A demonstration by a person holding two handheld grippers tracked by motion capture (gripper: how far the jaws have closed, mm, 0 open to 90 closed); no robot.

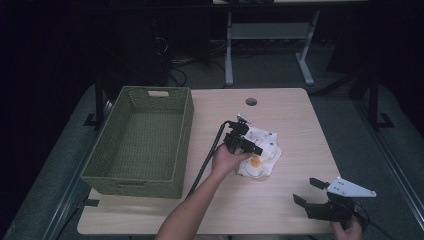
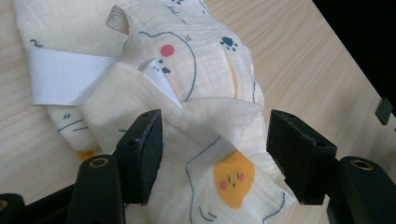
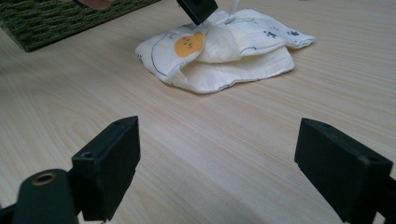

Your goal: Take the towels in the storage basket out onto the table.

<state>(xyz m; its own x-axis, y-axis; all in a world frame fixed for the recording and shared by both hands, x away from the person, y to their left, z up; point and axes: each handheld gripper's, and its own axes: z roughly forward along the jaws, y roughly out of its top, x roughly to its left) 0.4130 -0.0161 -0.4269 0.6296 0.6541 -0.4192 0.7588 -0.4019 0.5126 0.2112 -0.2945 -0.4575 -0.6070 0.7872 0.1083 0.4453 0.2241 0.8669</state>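
Note:
A crumpled cream cloth (image 1: 260, 152) printed with cartoon animals and an orange face lies on the wooden table, right of centre. My left gripper (image 1: 247, 146) hovers over its left part, tilted down. In the left gripper view the cloth (image 2: 205, 93) spreads under and between the jaws of this gripper (image 2: 215, 140), which stand apart with the pads off the fabric. My right gripper (image 1: 306, 191) rests near the table's front right corner, open and with nothing in it. In the right gripper view its jaws frame bare wood (image 3: 219, 154), and the cloth (image 3: 224, 46) lies farther ahead.
A large green woven basket (image 1: 135, 185) with nothing inside stands on the left half of the table, and its edge (image 3: 56, 18) shows at the upper left of the right gripper view. A cable hole (image 1: 251, 101) sits near the table's far edge. Bare wood (image 1: 280, 200) lies between cloth and right gripper.

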